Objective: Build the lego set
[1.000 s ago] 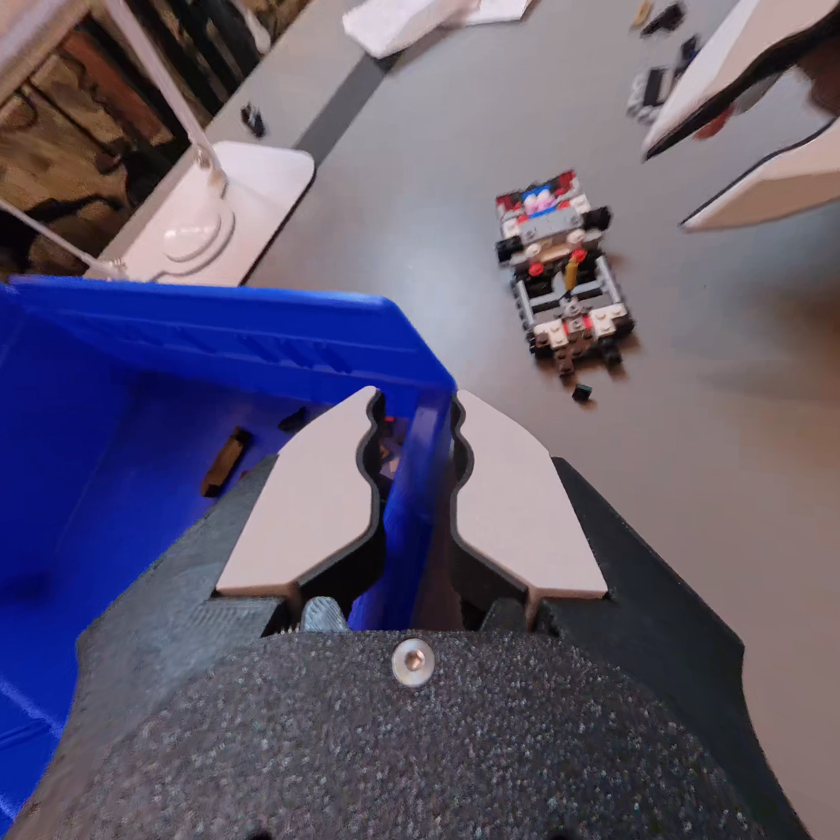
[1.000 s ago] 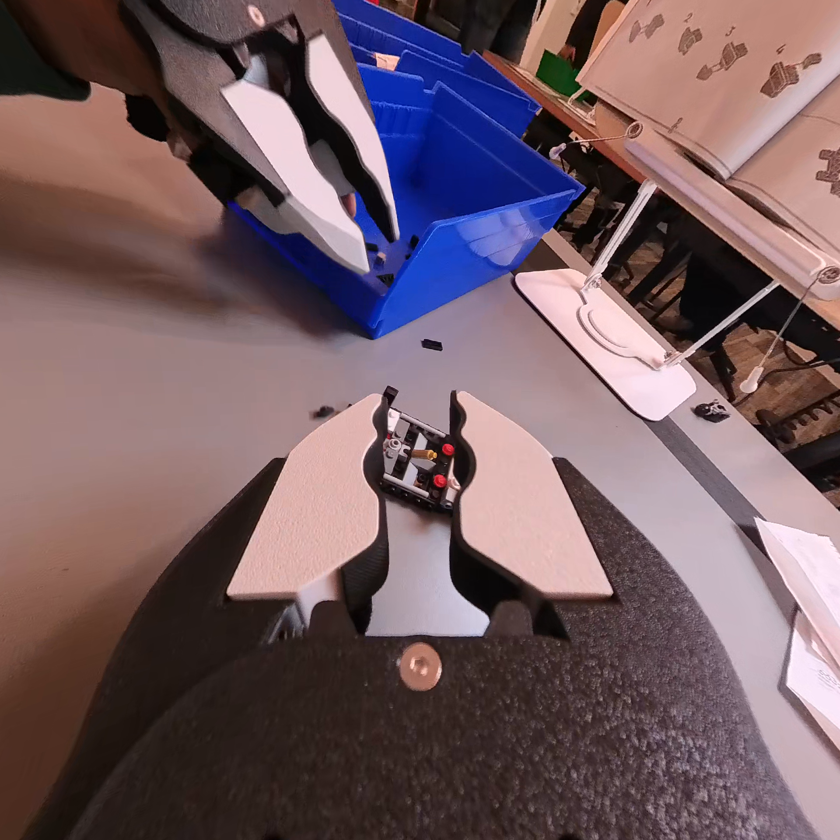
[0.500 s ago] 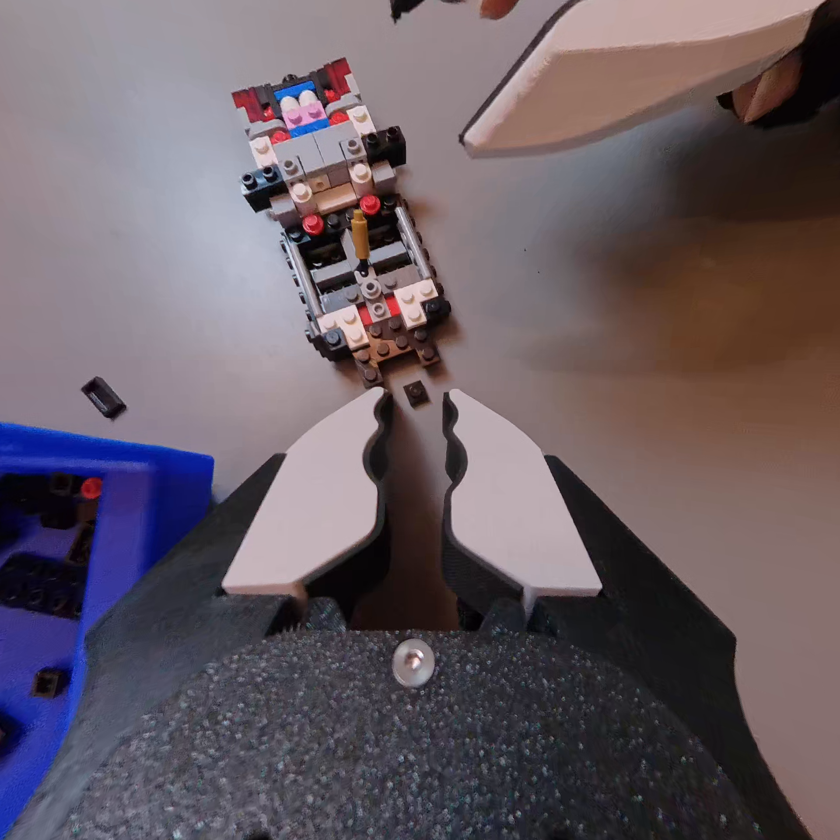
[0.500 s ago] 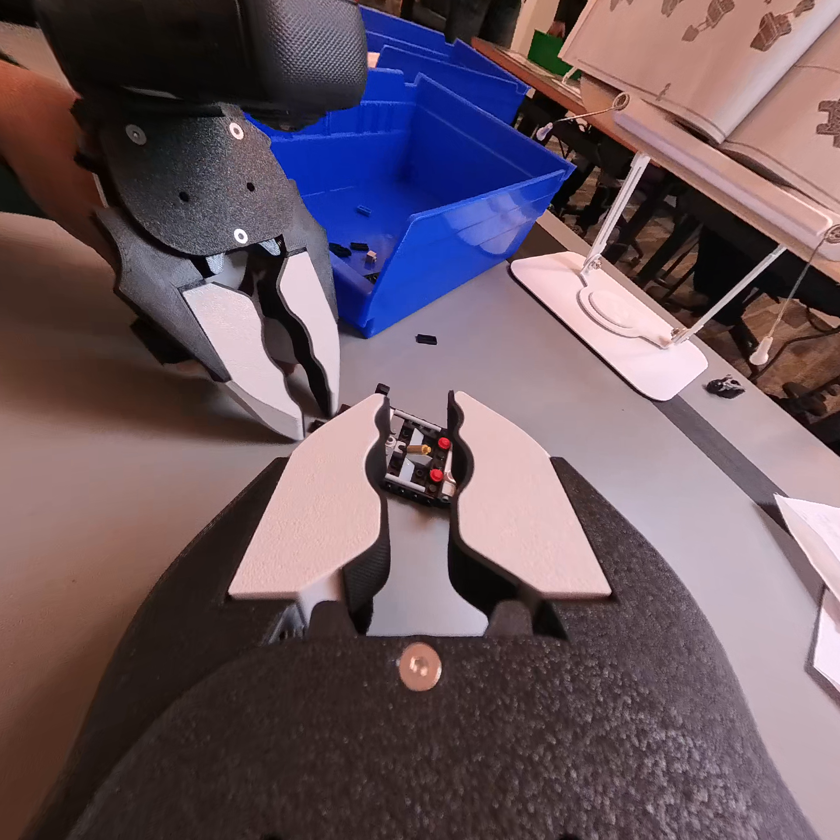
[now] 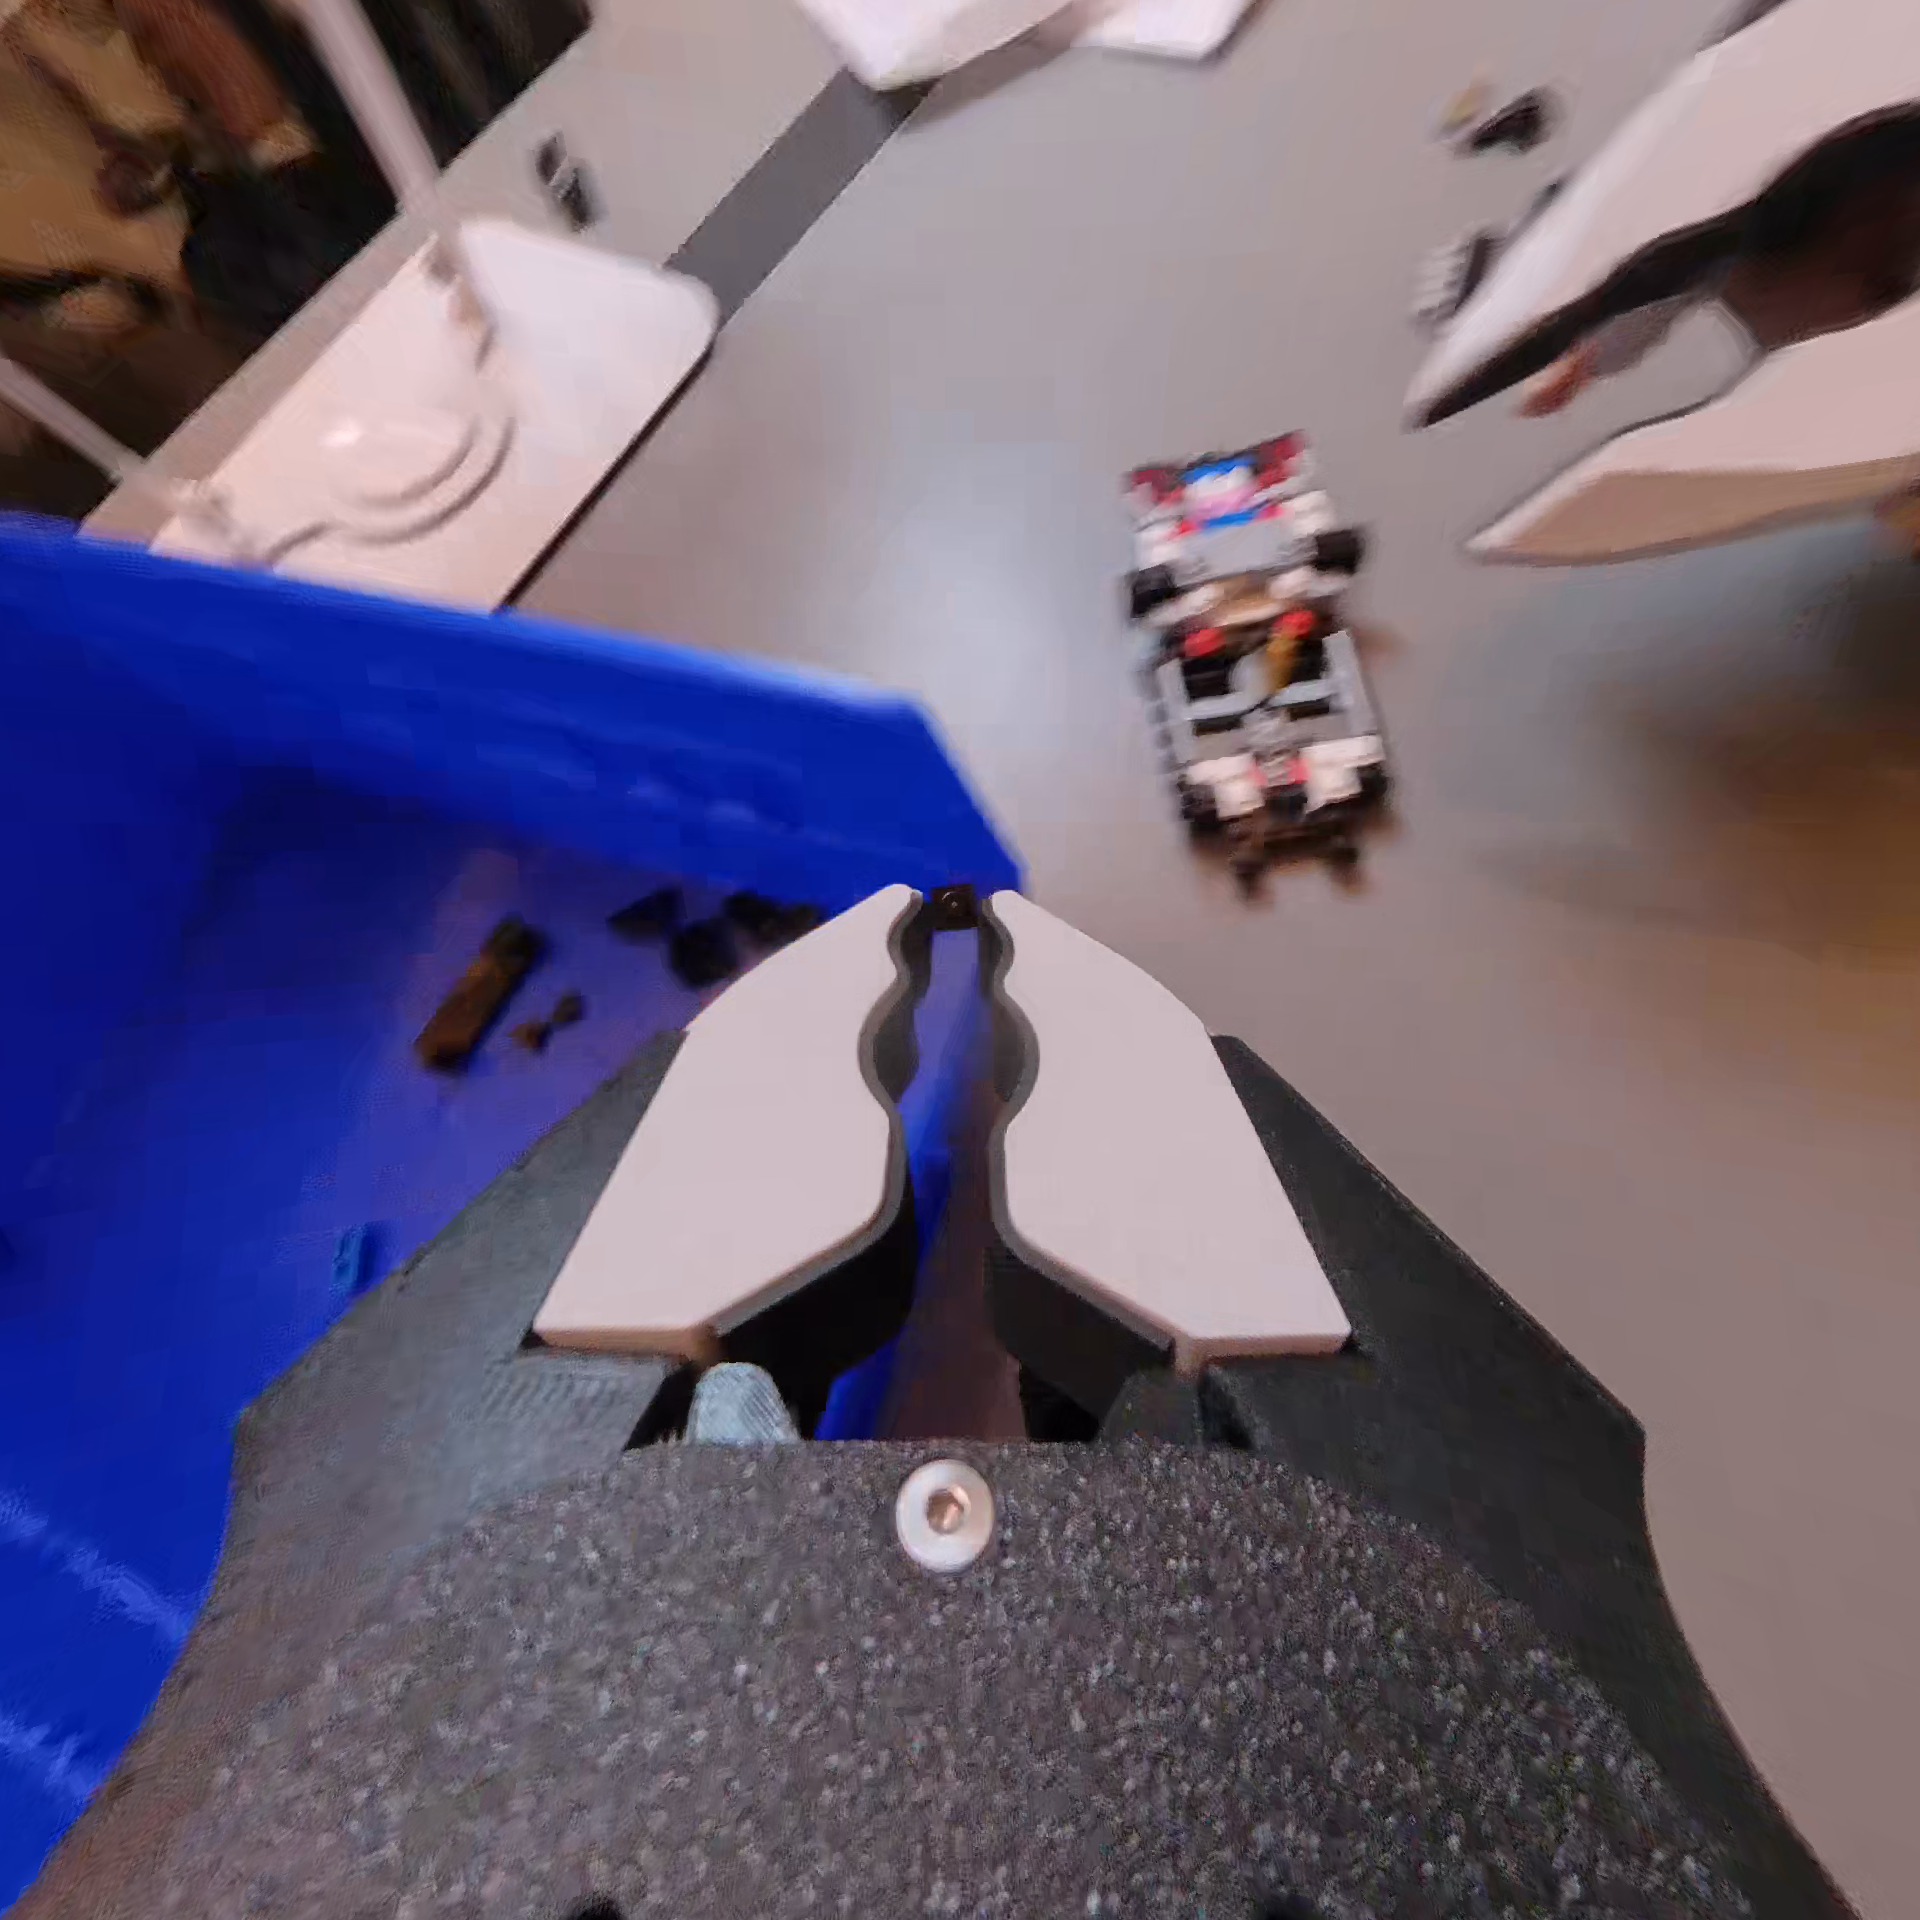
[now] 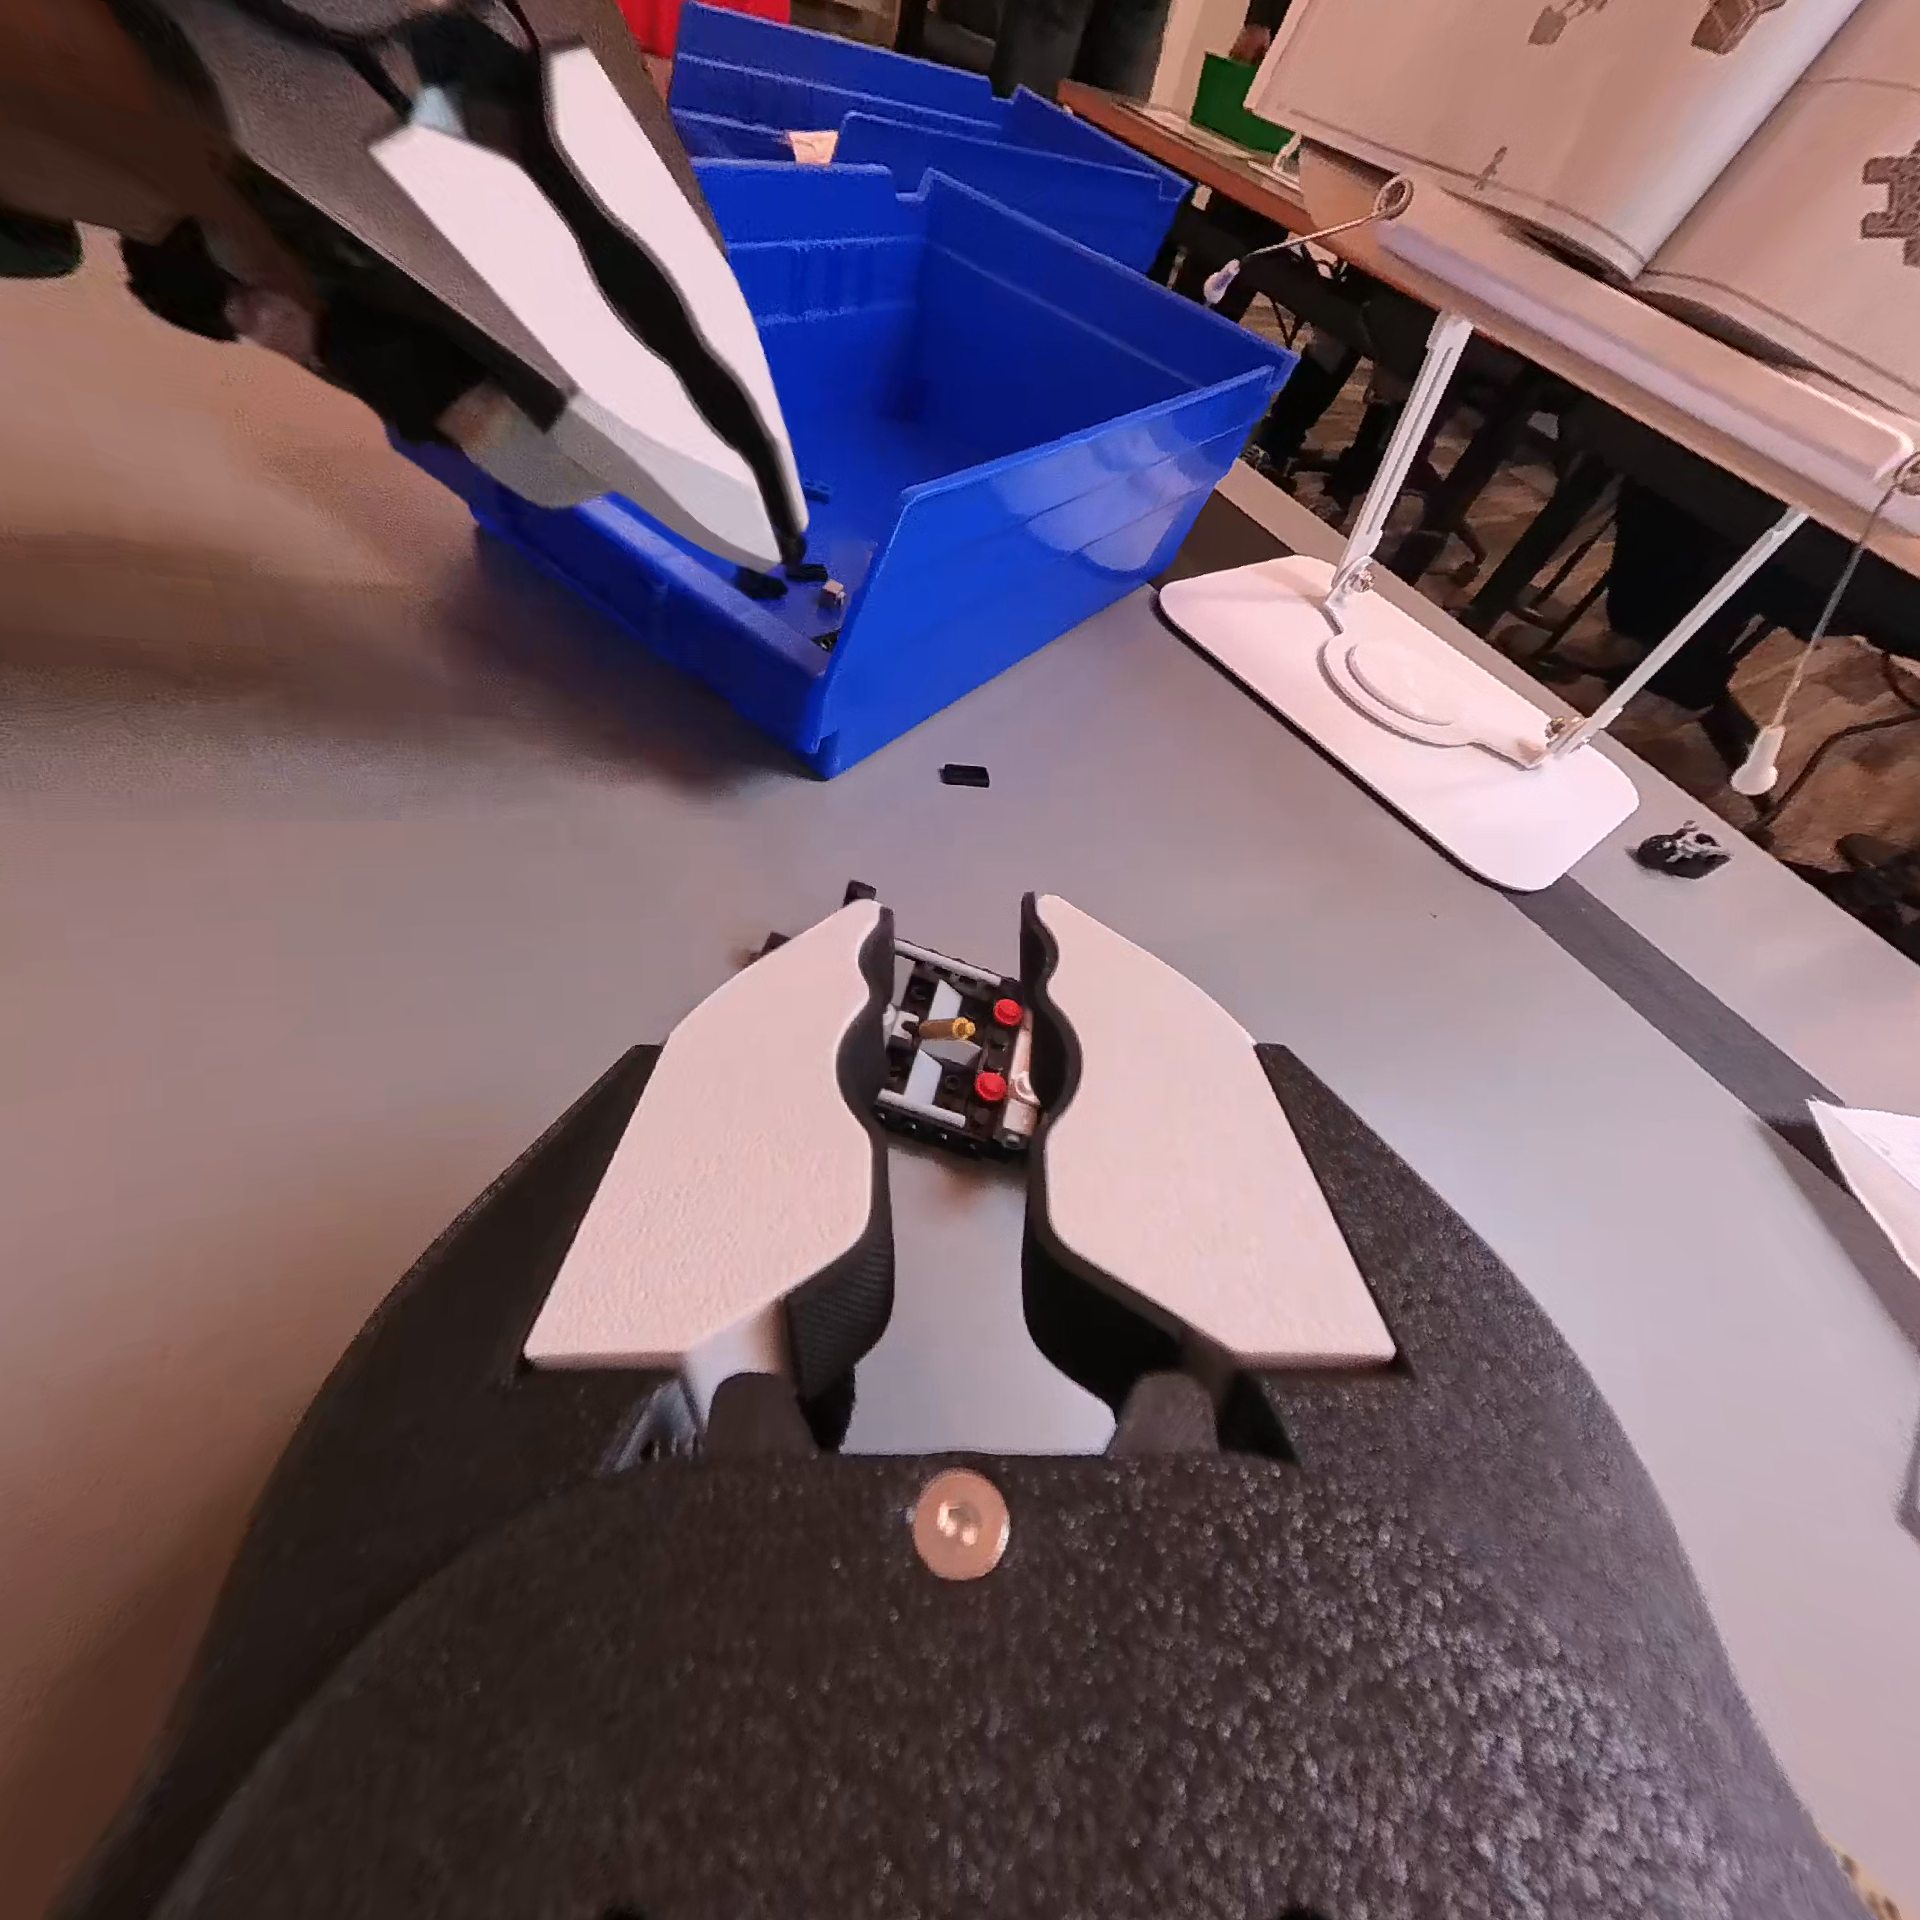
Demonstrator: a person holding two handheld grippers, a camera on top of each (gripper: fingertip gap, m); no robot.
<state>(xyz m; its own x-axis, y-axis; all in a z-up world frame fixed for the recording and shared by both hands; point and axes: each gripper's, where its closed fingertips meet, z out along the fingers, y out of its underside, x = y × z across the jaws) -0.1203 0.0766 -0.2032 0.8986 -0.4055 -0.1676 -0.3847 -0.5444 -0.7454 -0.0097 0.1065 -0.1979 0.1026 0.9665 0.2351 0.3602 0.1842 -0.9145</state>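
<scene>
- Your left gripper (image 5: pixel 953 914) is pinched together on a tiny dark brick piece (image 5: pixel 951 906), held right at the fingertips; it hangs over the near right corner of the blue bin (image 5: pixel 582 727)
- That piece looks very light and rigid, with smooth plastic faces; you have it only by the tip, so it could twist or slip out if the squeeze eases
- In the right wrist view the left gripper (image 6: pixel 784 545) slants down from the upper left, its tip just above the loose dark pieces (image 5: pixel 717 935) on the bin floor
- Your right gripper (image 6: pixel 954 925) stands apart, its fingers straddling the brick-built car chassis (image 6: pixel 956 1049) on the grey table (image 6: pixel 312 987) from above; whether the pads touch its sides cannot be told
- The chassis is stiff overall but press-fitted, so it may shed parts if squeezed on the small studs or the gold pin (image 6: pixel 940 1029); the long side rails look the soundest place to take hold
- In the left wrist view the chassis (image 5: pixel 1252 675) lies to the right of the bin and well apart from it, with the right gripper's fingers (image 5: pixel 1662 270) blurred above it
- A white lamp base (image 6: pixel 1403 675) sits beyond, at the far right, and one black piece (image 6: pixel 964 774) lies on the table just beside the bin's corner
</scene>
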